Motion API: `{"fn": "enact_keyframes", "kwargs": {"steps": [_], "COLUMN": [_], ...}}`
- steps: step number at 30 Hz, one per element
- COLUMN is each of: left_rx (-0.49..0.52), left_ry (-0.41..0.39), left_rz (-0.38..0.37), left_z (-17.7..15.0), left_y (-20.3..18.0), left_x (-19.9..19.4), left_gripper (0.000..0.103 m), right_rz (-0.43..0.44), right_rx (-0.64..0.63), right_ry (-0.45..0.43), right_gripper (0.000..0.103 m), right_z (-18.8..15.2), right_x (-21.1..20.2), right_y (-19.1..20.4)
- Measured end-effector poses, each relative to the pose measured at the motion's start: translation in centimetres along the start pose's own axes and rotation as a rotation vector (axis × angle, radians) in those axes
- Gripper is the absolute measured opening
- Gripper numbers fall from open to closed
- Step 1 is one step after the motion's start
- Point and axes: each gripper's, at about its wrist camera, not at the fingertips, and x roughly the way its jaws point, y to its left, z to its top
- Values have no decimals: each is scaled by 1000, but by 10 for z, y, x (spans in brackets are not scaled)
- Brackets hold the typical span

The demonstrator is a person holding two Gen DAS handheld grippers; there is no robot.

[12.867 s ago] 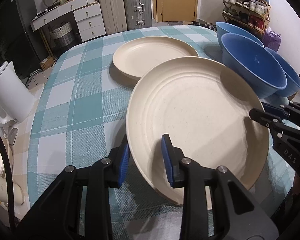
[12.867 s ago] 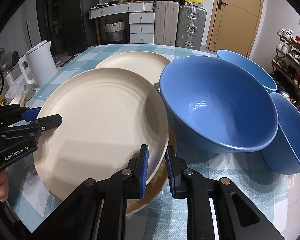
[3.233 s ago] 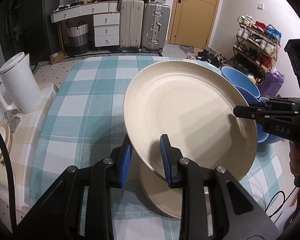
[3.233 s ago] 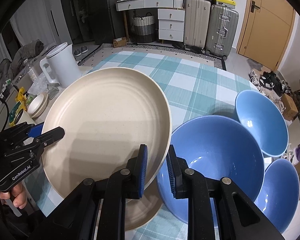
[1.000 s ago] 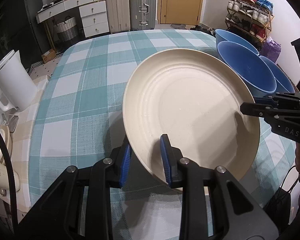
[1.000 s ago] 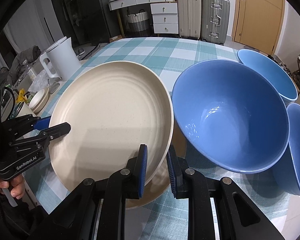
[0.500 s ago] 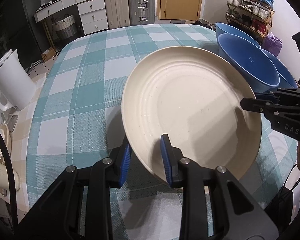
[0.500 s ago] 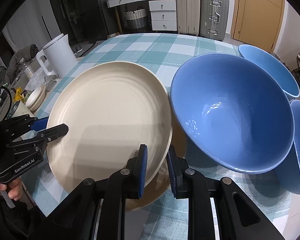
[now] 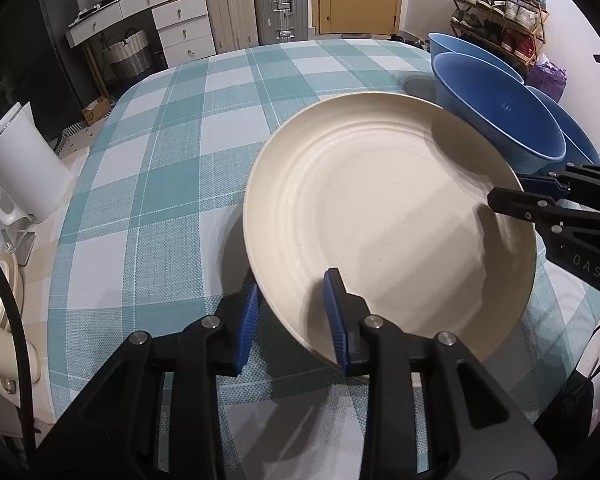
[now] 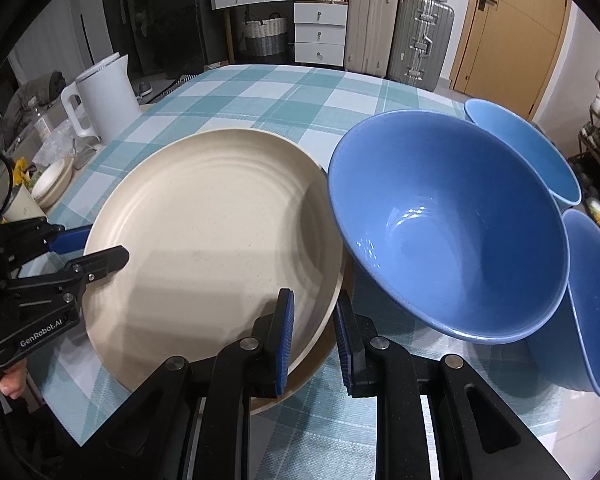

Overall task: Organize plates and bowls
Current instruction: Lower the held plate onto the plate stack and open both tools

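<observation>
Two grippers you hold, left (image 9: 290, 312) easing apart at the plate (image 9: 380, 216) rim at 7 o'clock, right (image 10: 314, 336) clamped on it at 3 o'clock, bowls (image 10: 452, 220) beside.

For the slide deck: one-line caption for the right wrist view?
Right gripper and left gripper set a cream plate onto another beside three blue bowls.
</observation>
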Motion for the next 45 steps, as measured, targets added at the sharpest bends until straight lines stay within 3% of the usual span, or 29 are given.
{"fn": "enact_keyframes", "kwargs": {"steps": [31,45], "left_rx": [81,67], "left_ry": [7,14], "left_rz": [86,61], "left_z": [-6,-4], "left_y": [-21,-14], "left_x": [6,6], "left_gripper": [31,35], "right_rz": [-171,-131], "right_rx": [-100,-72], "right_ry": [-38,-25], "right_gripper": [21,23], "right_z": [-20,-20], "right_x": [2,3], "right_y": [15,9]}}
